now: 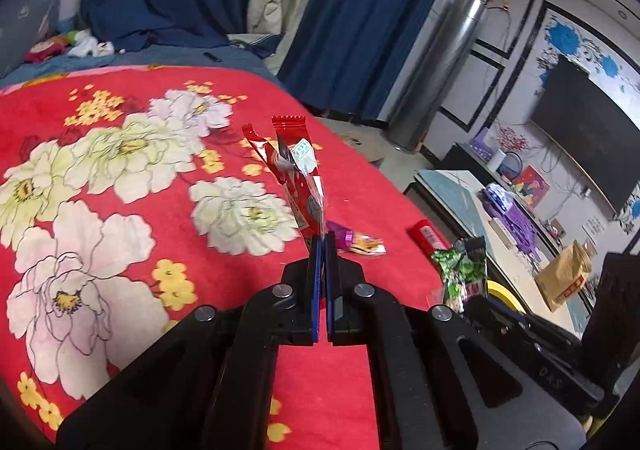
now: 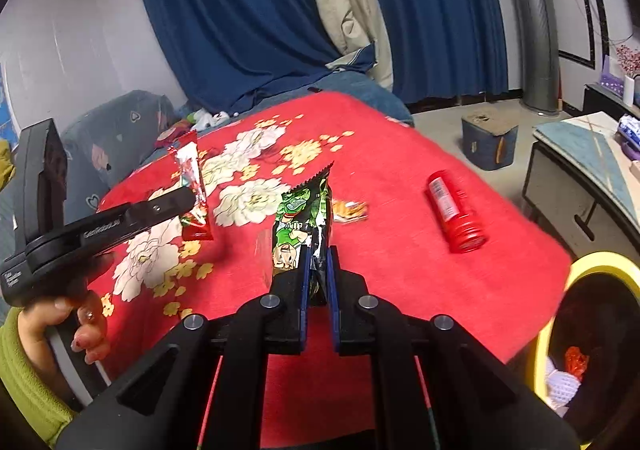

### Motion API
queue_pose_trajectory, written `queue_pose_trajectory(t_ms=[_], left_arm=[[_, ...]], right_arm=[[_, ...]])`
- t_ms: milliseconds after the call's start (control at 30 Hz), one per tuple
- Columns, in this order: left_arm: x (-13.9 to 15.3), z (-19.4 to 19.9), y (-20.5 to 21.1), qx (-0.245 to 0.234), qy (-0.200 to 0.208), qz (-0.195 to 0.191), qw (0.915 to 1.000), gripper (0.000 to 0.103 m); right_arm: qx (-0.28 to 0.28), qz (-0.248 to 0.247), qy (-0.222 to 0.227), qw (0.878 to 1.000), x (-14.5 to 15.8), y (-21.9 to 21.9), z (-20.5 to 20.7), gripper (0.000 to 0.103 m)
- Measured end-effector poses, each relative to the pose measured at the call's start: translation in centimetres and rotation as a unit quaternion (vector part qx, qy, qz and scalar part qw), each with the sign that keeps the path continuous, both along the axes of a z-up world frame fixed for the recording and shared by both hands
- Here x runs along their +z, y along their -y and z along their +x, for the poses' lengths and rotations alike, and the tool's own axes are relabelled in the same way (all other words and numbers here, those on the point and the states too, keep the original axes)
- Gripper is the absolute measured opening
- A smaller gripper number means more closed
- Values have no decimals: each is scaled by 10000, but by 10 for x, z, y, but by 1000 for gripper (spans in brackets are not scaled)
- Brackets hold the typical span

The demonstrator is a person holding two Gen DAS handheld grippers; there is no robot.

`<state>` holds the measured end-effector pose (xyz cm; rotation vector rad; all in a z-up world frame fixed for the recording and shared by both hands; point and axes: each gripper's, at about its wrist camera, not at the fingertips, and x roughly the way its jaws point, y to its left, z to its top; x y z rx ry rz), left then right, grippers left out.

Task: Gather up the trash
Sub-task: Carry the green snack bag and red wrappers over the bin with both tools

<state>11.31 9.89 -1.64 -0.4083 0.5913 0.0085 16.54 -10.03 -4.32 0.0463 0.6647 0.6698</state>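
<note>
Carrying step, by the look of it: both pieces of trash already pinched and lifted clear of the red floral blanket (image 2: 400, 270), neither yet dropped. Nearest in the right wrist view, at six o'clock, right gripper (image 2: 317, 274) pressed together on the lower edge of the green snack wrapper (image 2: 304, 222), which stands upright from the tips with its serrated top toward twelve. At four o'clock of that same view, close by, the yellow-rimmed bin (image 2: 548, 338), dark inside with some red and white scraps already in it. At nine o'clock, left gripper (image 2: 192, 202) seen side-on, held by a hand (image 2: 80, 326) in a green sleeve, clamped on the red candy wrapper (image 2: 192, 186). In the left wrist view, same grip confirmed: jaws fully together at the bottom corner of the red candy wrapper (image 1: 300, 186), packet rising toward twelve. Farther out on the blanket, still lying loose: small orange wrapper (image 2: 350, 210) at about one o'clock beyond the green packet, with a purple wrapper (image 1: 340, 236) just beside it in the left view, and a red cylinder tube (image 2: 454, 214) at two o'clock. Next move, most likely: swing each gripper toward the bin at four o'clock, bring the wrapper over the opening before releasing, one at a time to avoid crowding the rim. Thin film could cling to the pads, so a wide spread probably needed.
</note>
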Motion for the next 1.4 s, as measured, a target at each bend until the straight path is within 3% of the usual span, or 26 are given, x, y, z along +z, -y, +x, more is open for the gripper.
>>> queue_pose_trajectory(t_ms=[533,1400], left_arm=[[8,-1,62,-688,173,237,9972,0],[0,26,169,-1770,113,479,9830,0]], right_arm=[[-376,23,220,9990,20,61,-2,8],[-1458,278,85,9889,10,174,5,8]])
